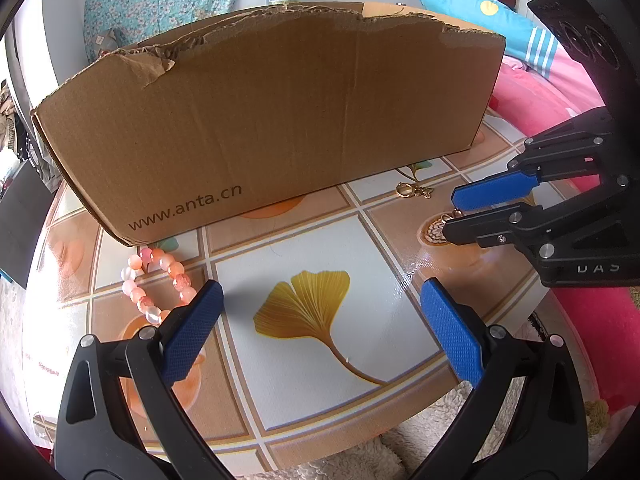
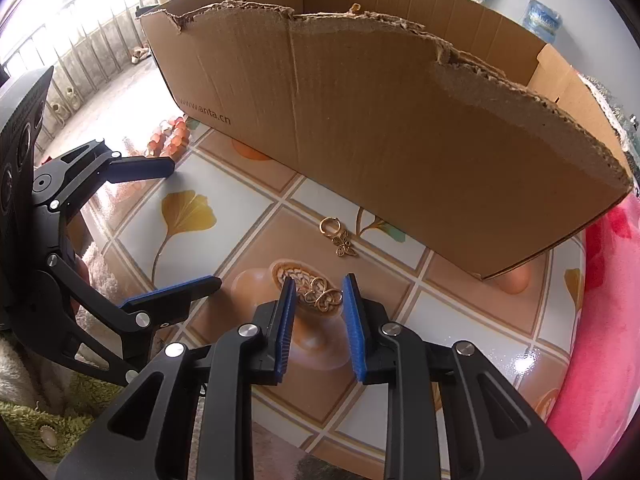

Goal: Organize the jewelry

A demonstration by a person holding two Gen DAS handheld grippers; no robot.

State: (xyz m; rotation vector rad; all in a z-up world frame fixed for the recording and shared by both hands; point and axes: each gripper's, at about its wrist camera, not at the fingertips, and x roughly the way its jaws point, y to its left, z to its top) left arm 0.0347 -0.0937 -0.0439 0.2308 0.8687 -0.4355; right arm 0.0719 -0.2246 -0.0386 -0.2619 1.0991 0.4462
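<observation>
— Jewelry spread over the patterned tabletop (image 2: pixel 256 216), right?

— Yes. Gold butterfly earring (image 2: pixel 323 295) lying between the blue pads of the right gripper (image 2: pixel 319 294), on an orange oval motif. Narrow gap between the jaws; pads just beside the piece on either side, contact not clear enough to call a grip.

— Any other pieces?

— Second gold earring (image 2: pixel 338 237), a small hoop with a butterfly charm, flat on the table between the gripper tips and the cardboard box (image 2: pixel 380 120), apart from both. Same piece visible from the left wrist (image 1: pixel 414 190). Beaded bracelet (image 1: pixel 158 286) too: round pink, orange and milky-white beads, lying just beside the box's left corner, partly hidden behind one left pad (image 1: pixel 194 330).

— Any writing?

— "www.anta.cn" printed in dark letters low on the box's front wall (image 1: pixel 280 112). Partial letters, something like "DAS", on the right gripper's black body (image 1: pixel 460 210); not fully legible.

— And the left gripper (image 1: pixel 322 302)?

— Spread wide, nothing between the jaws, hovering above a yellow ginkgo leaf print (image 1: pixel 308 308).

— The box itself?

— Brown, open-topped, front wall's upper edge torn ragged.
</observation>
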